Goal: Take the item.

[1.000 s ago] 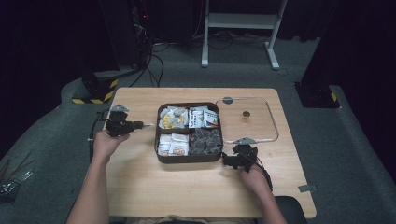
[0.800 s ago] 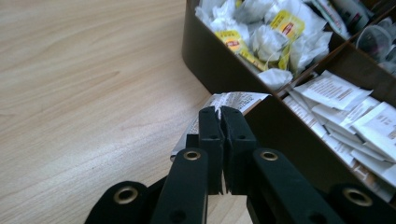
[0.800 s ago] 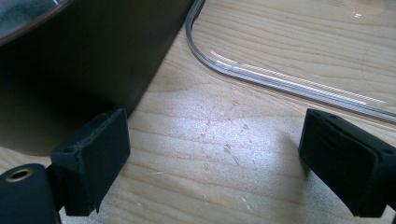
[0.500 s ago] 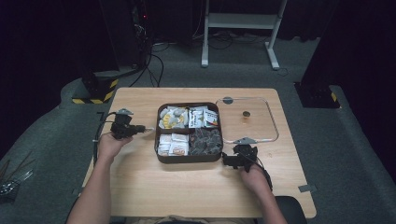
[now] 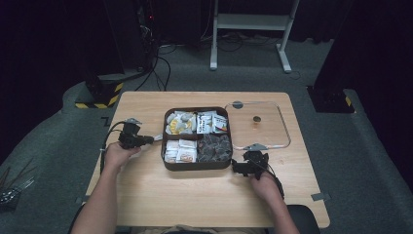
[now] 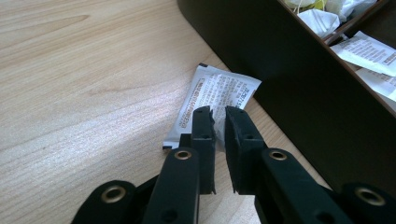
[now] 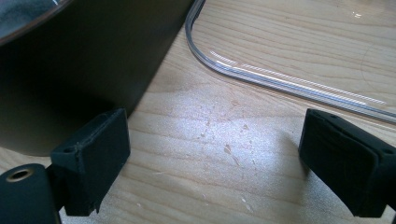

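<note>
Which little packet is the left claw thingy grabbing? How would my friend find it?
Find the dark box with four compartments mid-table. Just off its left wall, a white printed packet lies flat on the bare wood, its near edge between the left gripper's almost closed jaws. All the other packets sit inside the box; this one is outside.

Both grippers are black. The left gripper (image 6: 219, 122) has two flat, blocky jaws on long arms with round brass-coloured rivets. The right gripper (image 7: 224, 163) has thick, square black pads with one brass rivet by the left one. From above, each gripper carries a small grey plate and trails a thin black cable. The forearms are bare, without sleeves.
</note>
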Action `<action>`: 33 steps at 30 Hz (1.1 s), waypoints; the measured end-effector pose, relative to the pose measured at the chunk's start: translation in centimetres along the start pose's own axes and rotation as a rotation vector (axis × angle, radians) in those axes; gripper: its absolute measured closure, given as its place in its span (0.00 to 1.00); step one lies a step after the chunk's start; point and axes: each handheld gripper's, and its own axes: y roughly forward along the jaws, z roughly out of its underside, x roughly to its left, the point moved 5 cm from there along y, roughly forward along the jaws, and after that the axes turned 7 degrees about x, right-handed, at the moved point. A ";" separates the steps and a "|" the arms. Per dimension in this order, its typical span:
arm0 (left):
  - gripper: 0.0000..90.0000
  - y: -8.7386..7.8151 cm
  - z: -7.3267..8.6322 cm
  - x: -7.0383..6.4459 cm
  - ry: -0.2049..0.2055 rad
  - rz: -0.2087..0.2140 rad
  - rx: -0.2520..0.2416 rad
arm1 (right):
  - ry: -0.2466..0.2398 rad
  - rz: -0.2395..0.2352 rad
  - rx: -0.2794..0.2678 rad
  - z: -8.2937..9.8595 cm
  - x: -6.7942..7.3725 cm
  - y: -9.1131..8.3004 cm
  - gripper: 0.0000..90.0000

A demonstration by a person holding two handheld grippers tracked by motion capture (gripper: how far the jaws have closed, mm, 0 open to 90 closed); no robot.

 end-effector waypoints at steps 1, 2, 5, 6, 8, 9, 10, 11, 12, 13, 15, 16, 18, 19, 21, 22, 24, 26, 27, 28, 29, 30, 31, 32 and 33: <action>0.88 0.0 0.0 0.0 0.000 0.000 0.000 | 0.000 0.000 0.000 0.0 0.0 0.0 0.10; 0.88 0.0 0.0 0.0 0.000 0.009 0.002 | 0.000 0.000 0.000 0.0 0.0 0.0 0.10; 0.81 -0.1 0.0 -0.2 -0.002 0.018 -0.006 | 0.000 0.000 0.000 0.0 0.0 0.0 0.10; 0.81 -0.2 0.0 -0.1 -0.001 0.014 -0.010 | 0.000 0.000 0.000 0.0 0.0 0.0 0.10; 0.78 -0.4 0.0 0.0 -0.005 0.006 -0.018 | 0.000 0.000 0.000 0.0 0.0 0.0 0.10; 0.76 -0.5 0.0 0.1 -0.003 -0.003 -0.022 | 0.000 0.000 0.000 0.0 0.0 0.0 0.10; 0.75 -0.7 0.0 0.2 -0.009 -0.009 -0.026 | 0.000 0.000 0.000 0.0 0.0 0.0 0.10; 0.72 -0.8 0.0 0.4 -0.010 -0.017 -0.029 | 0.000 0.000 0.000 0.0 0.0 0.0 0.10; 0.71 -1.0 0.1 0.5 -0.009 -0.028 -0.033 | 0.000 0.000 0.000 0.0 0.0 0.0 0.10; 0.70 -1.1 0.1 0.6 -0.012 -0.034 -0.037 | 0.000 0.000 0.000 0.0 0.0 0.0 0.10; 0.66 -1.6 0.3 0.9 -0.007 -0.057 -0.050 | 0.000 0.000 0.000 0.0 0.0 0.0 0.10; 0.64 -1.9 0.3 1.0 -0.004 -0.067 -0.055 | 0.000 0.000 0.000 0.0 0.0 0.0 0.10; 0.63 -2.1 0.4 1.0 -0.002 -0.075 -0.062 | 0.000 0.000 0.000 0.0 0.0 0.0 0.10; 0.61 -2.2 0.4 1.1 0.001 -0.083 -0.070 | 0.000 0.000 0.000 0.0 0.0 0.0 0.10; 0.59 -2.5 0.6 1.3 -0.005 -0.097 -0.084 | 0.000 0.000 0.000 0.0 0.0 0.0 0.10; 0.59 -2.5 0.8 1.5 -0.006 -0.103 -0.084 | 0.000 0.000 0.000 0.0 0.0 0.0 0.10; 0.58 -2.6 1.0 1.8 -0.012 -0.115 -0.075 | 0.001 0.000 0.000 0.0 0.0 0.0 0.10; 0.56 -2.6 1.2 2.0 -0.018 -0.121 -0.081 | 0.000 0.000 0.000 0.0 0.0 0.0 0.10; 0.56 -2.7 1.3 2.1 -0.020 -0.125 -0.083 | -0.001 0.000 0.000 0.0 0.0 0.0 0.10; 0.56 -2.7 1.4 2.3 -0.017 -0.130 -0.082 | -0.001 0.000 0.000 0.0 0.0 0.0 0.10; 0.56 -2.7 1.5 2.4 -0.025 -0.132 -0.081 | 0.000 0.000 0.000 0.0 0.0 0.0 0.10; 0.55 -2.7 1.7 2.6 -0.029 -0.139 -0.080 | -0.001 0.000 0.000 0.0 0.0 0.0 0.10; 0.55 -2.7 1.7 2.6 -0.029 -0.139 -0.080 | -0.001 0.000 0.000 0.0 0.0 0.0 0.10; 0.55 -2.7 1.9 2.8 -0.034 -0.143 -0.081 | -0.001 0.000 0.000 0.0 0.0 0.0 0.10; 0.55 -2.7 2.0 2.9 -0.040 -0.145 -0.083 | -0.001 0.000 0.000 0.0 0.0 0.0 0.10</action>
